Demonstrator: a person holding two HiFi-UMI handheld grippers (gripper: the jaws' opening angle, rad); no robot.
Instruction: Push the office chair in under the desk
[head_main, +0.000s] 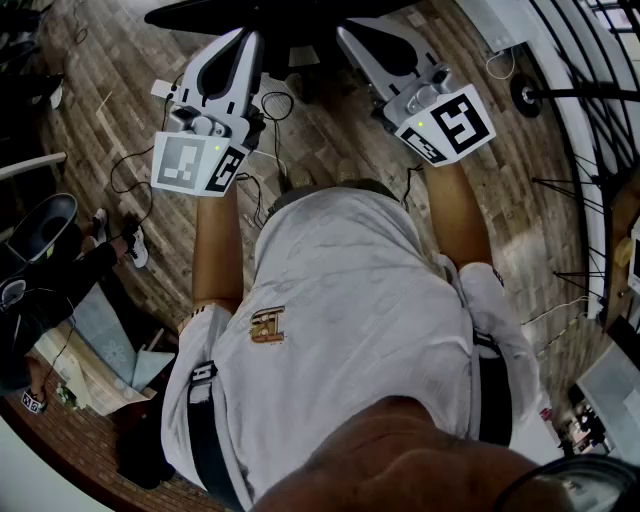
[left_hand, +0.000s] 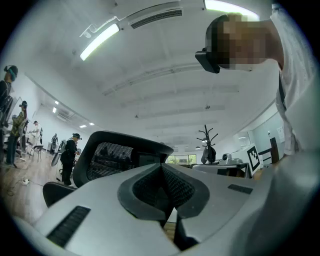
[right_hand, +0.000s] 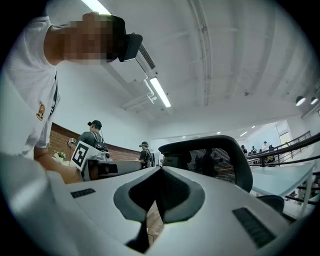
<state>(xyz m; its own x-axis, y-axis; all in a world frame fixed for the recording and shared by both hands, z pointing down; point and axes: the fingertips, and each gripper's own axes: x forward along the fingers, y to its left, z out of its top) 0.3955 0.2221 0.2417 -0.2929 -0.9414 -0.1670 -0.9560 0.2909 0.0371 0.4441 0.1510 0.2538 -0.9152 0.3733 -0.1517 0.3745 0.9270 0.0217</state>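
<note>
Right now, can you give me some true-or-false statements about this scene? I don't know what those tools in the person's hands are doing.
1. The left gripper and the right gripper are both shut, with nothing between their jaws. True.
2. The chair has a solid padded back. False: its back is see-through mesh.
3. The floor is carpeted. False: it is wood planks.
4. Other people stand in the room. True.
5. The chair is ahead of both grippers. True.
</note>
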